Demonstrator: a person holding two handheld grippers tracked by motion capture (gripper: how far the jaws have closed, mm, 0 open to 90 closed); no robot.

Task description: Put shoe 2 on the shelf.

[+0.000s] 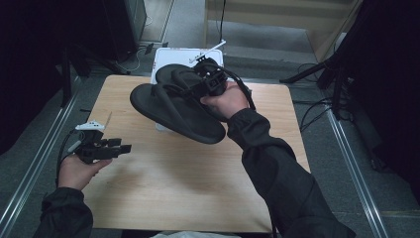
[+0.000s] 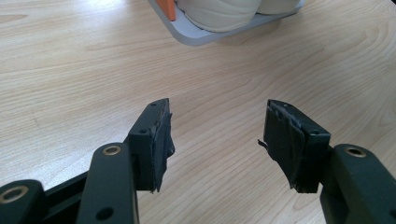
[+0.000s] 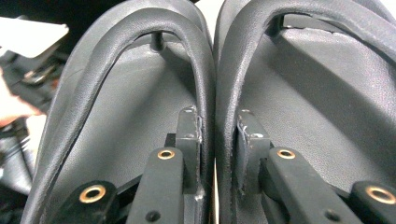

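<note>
A pair of black flip-flops (image 1: 173,106) hangs tilted above the middle of the wooden table (image 1: 188,188). My right gripper (image 1: 210,82) is shut on them at their far side. In the right gripper view its jaws (image 3: 217,126) pinch the two inner straps (image 3: 210,93) together, one sandal on each side. My left gripper (image 1: 121,146) hovers over the table's left edge, pointing right. Its jaws (image 2: 217,135) stand open with bare wood between them.
A white tray (image 1: 168,54) sits at the table's far edge, behind the sandals. In the left gripper view a grey tray (image 2: 196,32) with cream shoes (image 2: 219,14) and an orange part (image 2: 168,9) lies ahead. Dark stands and cables flank the table.
</note>
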